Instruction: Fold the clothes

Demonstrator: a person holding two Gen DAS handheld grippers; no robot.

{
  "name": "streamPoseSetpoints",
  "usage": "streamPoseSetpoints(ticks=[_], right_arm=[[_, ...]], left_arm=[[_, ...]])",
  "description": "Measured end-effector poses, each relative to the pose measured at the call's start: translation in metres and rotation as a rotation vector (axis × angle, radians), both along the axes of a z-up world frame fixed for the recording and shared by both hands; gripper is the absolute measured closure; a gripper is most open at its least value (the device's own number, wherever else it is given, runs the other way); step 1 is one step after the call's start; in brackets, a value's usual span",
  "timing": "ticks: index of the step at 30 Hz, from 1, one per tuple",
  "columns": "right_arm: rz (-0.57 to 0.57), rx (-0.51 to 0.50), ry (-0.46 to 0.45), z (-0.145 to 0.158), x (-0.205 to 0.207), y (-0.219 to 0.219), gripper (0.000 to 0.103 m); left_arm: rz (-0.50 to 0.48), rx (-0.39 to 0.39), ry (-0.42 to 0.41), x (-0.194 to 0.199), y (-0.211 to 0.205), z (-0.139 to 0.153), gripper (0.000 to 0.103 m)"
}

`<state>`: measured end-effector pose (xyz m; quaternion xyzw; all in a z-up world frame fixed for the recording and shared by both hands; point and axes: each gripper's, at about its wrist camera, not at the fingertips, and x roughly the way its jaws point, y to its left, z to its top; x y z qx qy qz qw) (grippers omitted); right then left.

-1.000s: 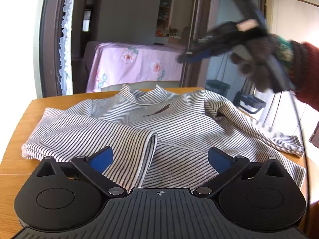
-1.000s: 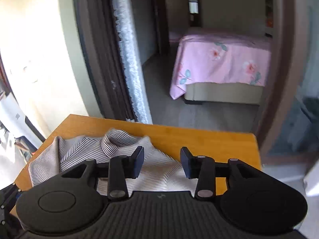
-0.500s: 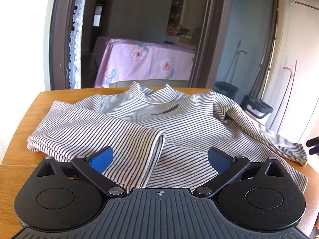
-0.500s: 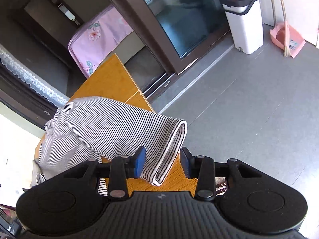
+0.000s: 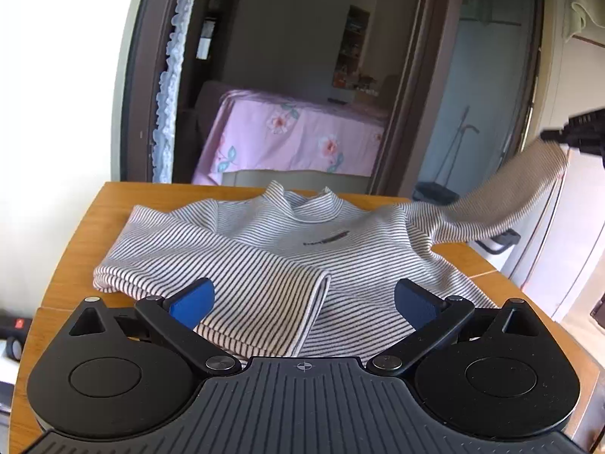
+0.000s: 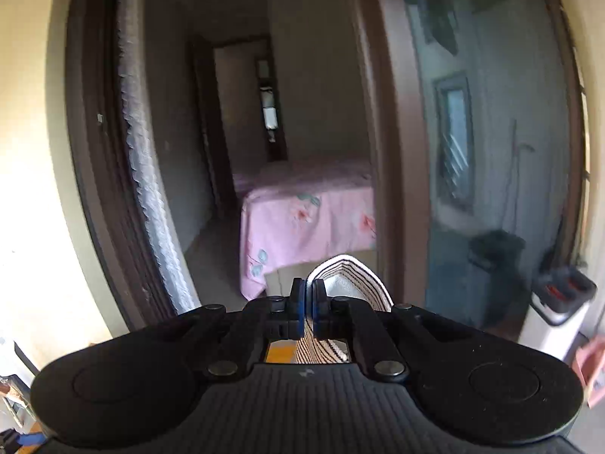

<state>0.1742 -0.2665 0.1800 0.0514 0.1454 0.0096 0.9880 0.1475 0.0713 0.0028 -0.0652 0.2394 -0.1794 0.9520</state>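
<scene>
From the left wrist, the left gripper [image 5: 302,300] hovers wide open over a striped top [image 5: 287,261] on the tabletop [image 5: 75,249], while the right wrist shows the right gripper [image 6: 308,304] clamped on its sleeve cuff [image 6: 349,278].

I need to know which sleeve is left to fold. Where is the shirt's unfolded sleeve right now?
In the left wrist view the sleeve stretches up off the table at the right, its cuff pinched in the right gripper.
</scene>
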Motion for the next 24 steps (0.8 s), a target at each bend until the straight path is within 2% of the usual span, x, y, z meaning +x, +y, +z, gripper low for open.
streamPoseSetpoints(ticks=[2,5,8,13,17,20,23,24], right_arm=[[0.098,-0.029,-0.013,0.015,0.022,0.041,0.1],[0.224,-0.026,0.023,0.007,0.057,0.101,0.1],[0.316,-0.021,0.083,-0.014,0.088,0.153,0.1],[0.402,-0.042,0.195,-0.051,0.124,0.22,0.099],[0.422,-0.069,0.172,-0.058,0.122,0.245,0.096],[0.41,-0.062,0.186,-0.06,0.113,0.243,0.093],[0.409,-0.013,0.281,-0.073,0.102,0.226,0.093],[0.423,0.029,0.343,-0.084,0.096,0.221,0.093]], left_arm=[[0.003,-0.011,0.002,-0.001,0.002,0.001,0.0],[0.0,-0.013,0.01,-0.003,0.003,0.001,0.0],[-0.003,-0.012,0.025,-0.005,0.007,0.0,0.0],[0.01,-0.039,0.02,-0.016,0.023,0.005,0.0],[0.03,-0.073,0.017,-0.019,0.035,0.008,0.0],[0.049,-0.083,0.023,-0.019,0.043,0.007,0.0],[0.081,-0.092,0.037,-0.016,0.053,0.003,0.0],[0.096,-0.098,0.041,-0.015,0.057,0.003,0.0]])
